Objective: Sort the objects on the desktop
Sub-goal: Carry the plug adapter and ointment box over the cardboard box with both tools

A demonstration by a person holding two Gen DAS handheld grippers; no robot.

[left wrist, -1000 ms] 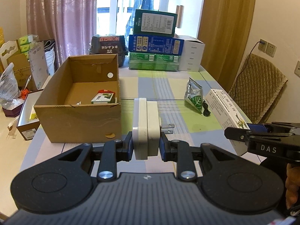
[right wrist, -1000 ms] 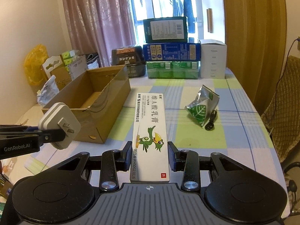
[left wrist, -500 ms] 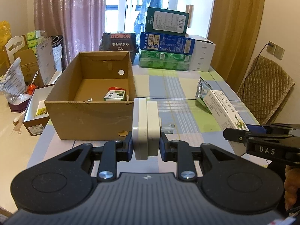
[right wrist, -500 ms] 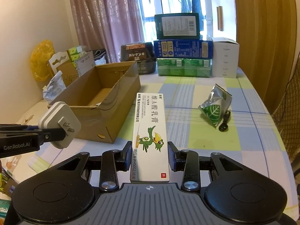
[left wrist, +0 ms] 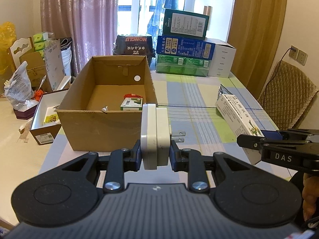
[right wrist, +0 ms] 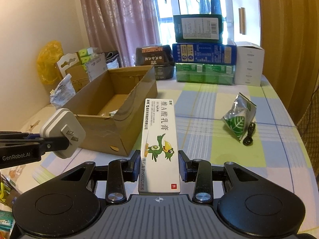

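So we've got both hands loaded. Our left tool (left wrist: pixel 155 155) is clamped on the white plug adapter (left wrist: pixel 155 133), prongs sticking out to the right, held in the air just short of the cardboard box (left wrist: pixel 108 107)'s near wall. Our right tool (right wrist: pixel 159 166) is squeezing the long ointment carton (right wrist: pixel 159 139) across its narrow sides near one end, so most of it hangs out front like a lever.

The box is open-topped and already has a small green packet (left wrist: pixel 131 104) and a red wrapper inside, so we'd say that's the drop spot.

Our take on doing it well: bring the adapter clear over the near wall first, let it down low over the bare bottom on the left side, then let go, so it doesn't bounce or land on the packet. Do one hand at a time, since the two tools sit close together. For the carton, tip the far end in first, along the box's length.

The foil pouch (right wrist: pixel 239 117) and black cable (right wrist: pixel 250 134) are on the table for later.
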